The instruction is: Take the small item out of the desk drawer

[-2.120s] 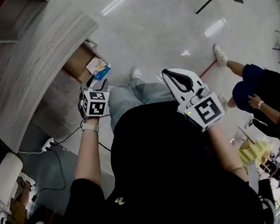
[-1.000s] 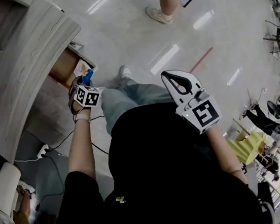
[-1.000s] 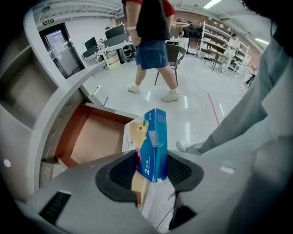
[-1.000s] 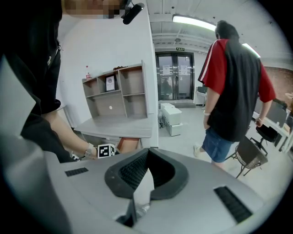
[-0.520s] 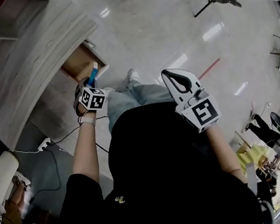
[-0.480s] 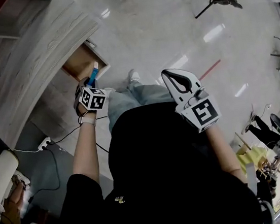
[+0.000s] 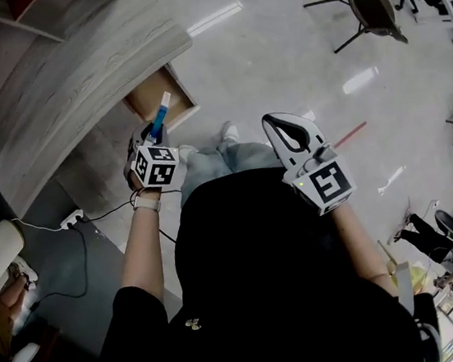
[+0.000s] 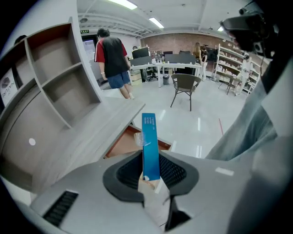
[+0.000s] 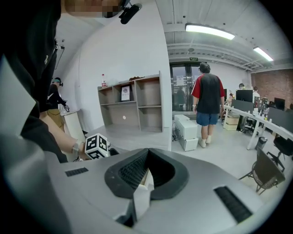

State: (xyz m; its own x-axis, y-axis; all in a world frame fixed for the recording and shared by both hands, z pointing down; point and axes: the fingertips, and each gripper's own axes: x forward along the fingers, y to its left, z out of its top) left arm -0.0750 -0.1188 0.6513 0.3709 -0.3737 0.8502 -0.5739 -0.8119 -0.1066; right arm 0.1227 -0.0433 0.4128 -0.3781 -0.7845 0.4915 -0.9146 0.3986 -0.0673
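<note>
Grip of left gripper (image 8: pixel 151 176) on small blue item (image 8: pixel 150 137), clear of drawer (image 8: pixel 120 147)

The jaws were clamped on the lower end of the small blue item, which was held upright above the open drawer under the desk (image 8: pixel 91 132). The right gripper (image 9: pixel 145 176) was held aside, jaws together and empty. Only a short length appeared to be gripped, so the thin item could be pivoted or dropped back if jolted.

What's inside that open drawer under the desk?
In the drawer only a bare brown bottom shows. The desk top covers its back part, and the blue box pinched in the left tongs hides a strip.
</note>
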